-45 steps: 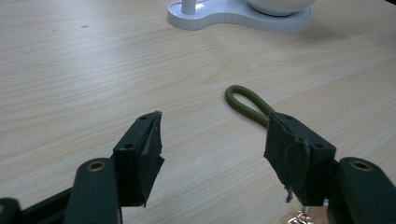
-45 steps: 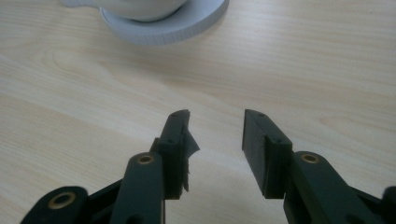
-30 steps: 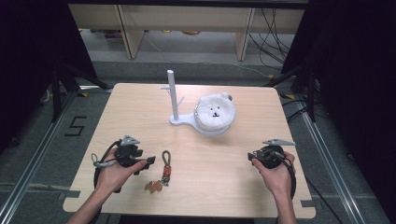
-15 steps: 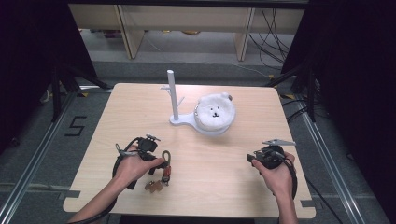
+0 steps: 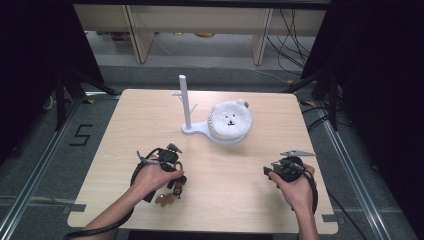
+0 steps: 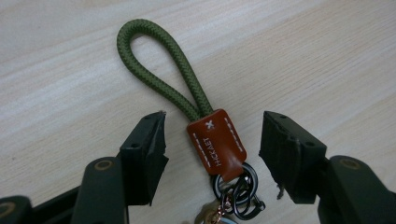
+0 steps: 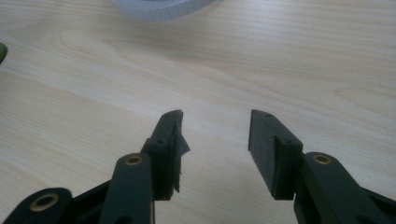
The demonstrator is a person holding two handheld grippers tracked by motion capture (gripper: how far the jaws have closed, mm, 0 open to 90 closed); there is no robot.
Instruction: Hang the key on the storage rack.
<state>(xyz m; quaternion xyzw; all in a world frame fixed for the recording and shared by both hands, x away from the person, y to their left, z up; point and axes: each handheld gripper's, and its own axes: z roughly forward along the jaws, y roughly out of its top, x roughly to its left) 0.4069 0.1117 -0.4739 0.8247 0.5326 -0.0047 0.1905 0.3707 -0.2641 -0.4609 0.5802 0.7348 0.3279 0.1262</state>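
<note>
Pale wood table (image 5: 125,125), grey floor (image 5: 45,165), shelving (image 5: 200,20) behind

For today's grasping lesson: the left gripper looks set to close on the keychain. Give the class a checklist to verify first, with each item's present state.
1. Left gripper open: ok.
2. Brown leather tab sits between its jaws, touching neither: ok.
3. Green cord loop lies flat on the table, free of snags: ok.
4. Metal rings out of the pinch line: cannot tell.
5. Right gripper open and holding nothing: ok.
6. White stand and plush bear away from the grasp: ok.
</note>
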